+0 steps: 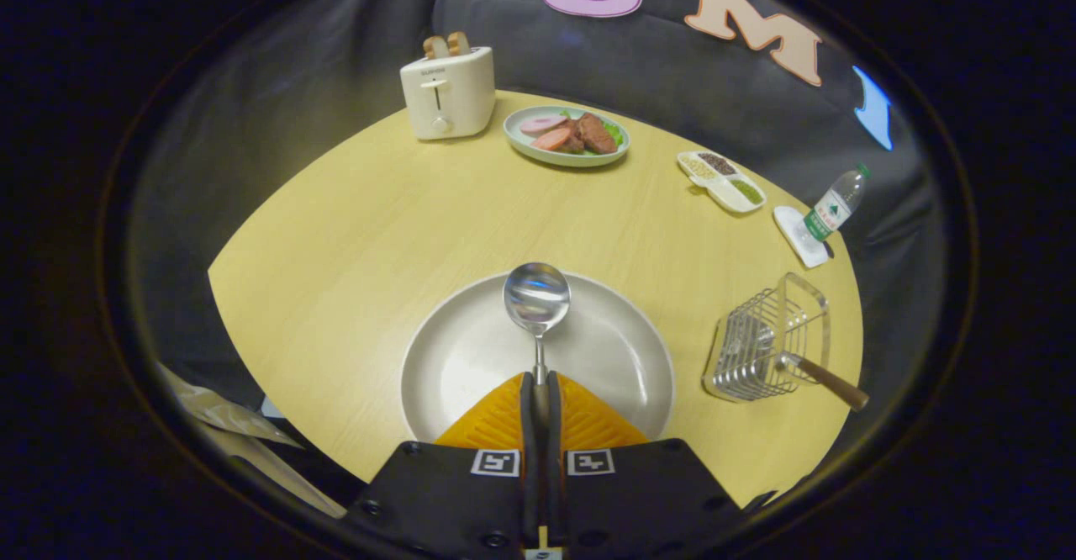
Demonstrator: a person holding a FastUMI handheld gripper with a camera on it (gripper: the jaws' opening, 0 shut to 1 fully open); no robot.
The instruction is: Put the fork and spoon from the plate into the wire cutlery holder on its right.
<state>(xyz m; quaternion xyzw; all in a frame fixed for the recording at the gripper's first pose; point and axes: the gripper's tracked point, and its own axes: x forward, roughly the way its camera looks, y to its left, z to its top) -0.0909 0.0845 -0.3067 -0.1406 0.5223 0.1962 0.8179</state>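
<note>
Your gripper (pixel 538 392) is clamped narrow on the spoon (pixel 536 299) handle, at bottom centre of the frame over the plate (pixel 454 358). The spoon's long axis runs straight ahead, bowl away from you. Keep the squeeze firm and carry it to the wire holder (pixel 761 350) at right, where a wooden-handled utensil (pixel 828 382) already sits.

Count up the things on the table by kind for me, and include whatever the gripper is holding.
Plates: 2, the big plate under the gripper and the food plate.
Cutlery: 2, the spoon clamped between the fingers and a wooden-handled piece in the wire holder.
Wire holders: 1.
Toasters: 1.
Divided trays: 1.
Water bottles: 1.
Total: 8.
</note>
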